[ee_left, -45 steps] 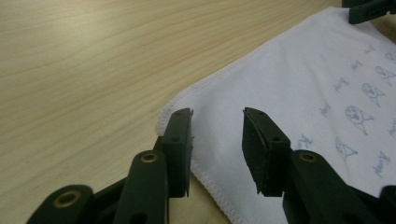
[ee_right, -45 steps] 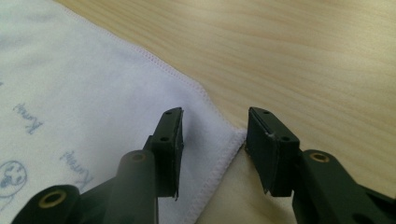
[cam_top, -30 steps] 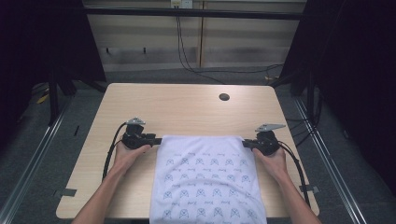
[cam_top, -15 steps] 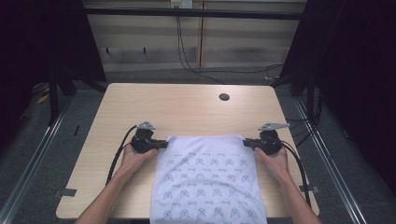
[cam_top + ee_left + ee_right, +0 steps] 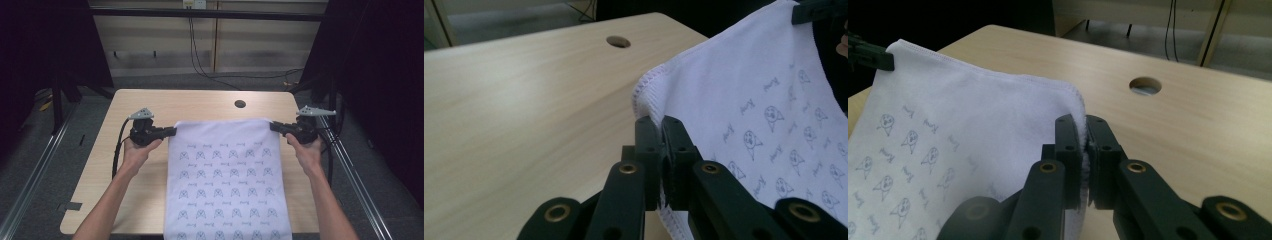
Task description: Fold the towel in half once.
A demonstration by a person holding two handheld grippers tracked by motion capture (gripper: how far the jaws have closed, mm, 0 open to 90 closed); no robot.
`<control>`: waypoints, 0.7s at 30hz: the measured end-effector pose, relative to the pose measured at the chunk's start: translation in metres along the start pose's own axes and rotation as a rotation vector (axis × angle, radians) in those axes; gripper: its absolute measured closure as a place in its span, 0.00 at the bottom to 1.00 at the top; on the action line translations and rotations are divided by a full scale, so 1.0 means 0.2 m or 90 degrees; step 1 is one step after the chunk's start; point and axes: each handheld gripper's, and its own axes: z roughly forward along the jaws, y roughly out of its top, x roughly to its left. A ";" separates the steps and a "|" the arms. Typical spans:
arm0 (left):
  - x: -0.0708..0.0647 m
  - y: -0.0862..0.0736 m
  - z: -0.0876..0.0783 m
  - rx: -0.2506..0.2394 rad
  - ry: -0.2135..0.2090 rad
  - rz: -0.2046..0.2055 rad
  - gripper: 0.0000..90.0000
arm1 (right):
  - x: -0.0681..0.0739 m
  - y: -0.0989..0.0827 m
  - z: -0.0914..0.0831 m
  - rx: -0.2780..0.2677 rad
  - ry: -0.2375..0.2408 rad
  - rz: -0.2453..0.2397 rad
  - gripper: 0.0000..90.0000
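Both tools (image 5: 172,131) (image 5: 274,126) pinch cloth (image 5: 225,175) corners.

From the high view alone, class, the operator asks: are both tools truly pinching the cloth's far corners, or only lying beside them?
Observer: The left tool has just closed its jaws on the cloth, at the stitched corner hem.
Operator: And the right one?
Observer: The right tool is shut on its own corner hem too.
Operator: What is drawn on it?
Observer: The print is small cartoon faces with script beside each.
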 end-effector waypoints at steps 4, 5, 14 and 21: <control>0.01 0.09 -0.01 -0.042 -0.007 -0.010 0.97 | -0.03 0.11 0.00 -0.026 -0.021 0.003 0.96; 0.01 0.11 -0.01 -0.045 -0.003 -0.007 0.97 | -0.04 0.13 0.00 -0.032 -0.021 0.008 0.96; 0.01 0.35 -0.01 -0.073 0.029 0.019 0.97 | -0.09 0.35 -0.05 -0.071 -0.053 0.013 0.96; -0.10 0.29 -0.06 -0.064 -0.007 0.049 0.97 | -0.03 0.30 -0.18 -0.108 -0.012 0.027 0.97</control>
